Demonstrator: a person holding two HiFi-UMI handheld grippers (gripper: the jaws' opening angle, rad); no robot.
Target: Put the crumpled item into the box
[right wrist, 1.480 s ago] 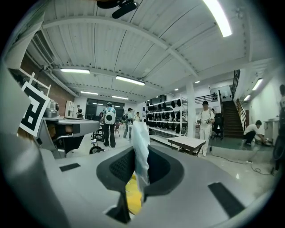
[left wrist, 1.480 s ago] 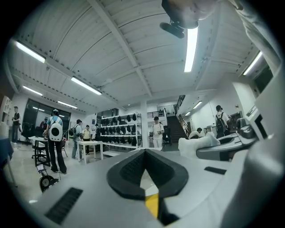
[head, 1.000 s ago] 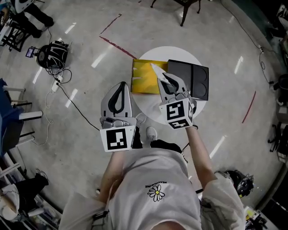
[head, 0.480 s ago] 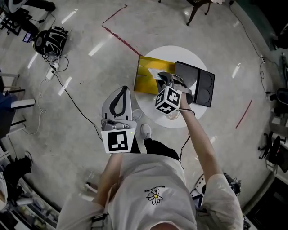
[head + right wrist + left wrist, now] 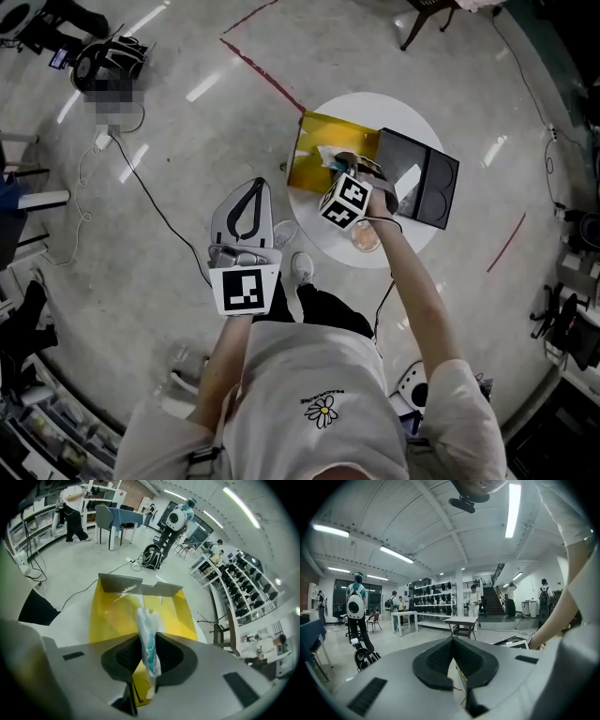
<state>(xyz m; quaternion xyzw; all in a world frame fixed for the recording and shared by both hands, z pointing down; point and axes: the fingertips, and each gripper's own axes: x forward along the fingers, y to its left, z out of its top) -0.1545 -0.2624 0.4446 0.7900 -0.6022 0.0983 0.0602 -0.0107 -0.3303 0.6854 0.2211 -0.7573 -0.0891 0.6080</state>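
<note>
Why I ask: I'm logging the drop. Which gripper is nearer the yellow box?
Right. The right gripper, shut on the crumpled item, is over the box; the left gripper is over the floor, off the table's left side, well apart from it.

yellow box point(image 5: 314, 159) x1 | crumpled item point(image 5: 147, 637) x1 | black tray point(image 5: 427, 187) x1 | round table point(image 5: 314, 217) x1

Right arm point(image 5: 410, 286) stretched forward, forearm bare. Right gripper point(image 5: 339, 169) angled downward, jaws nearly together, pinching crumpled plastic wrapper point(image 5: 146, 620). Left arm point(image 5: 217, 366) bent, close to torso. Left gripper point(image 5: 249, 192) held level, jaws closed tip to tip, nothing between.
</note>
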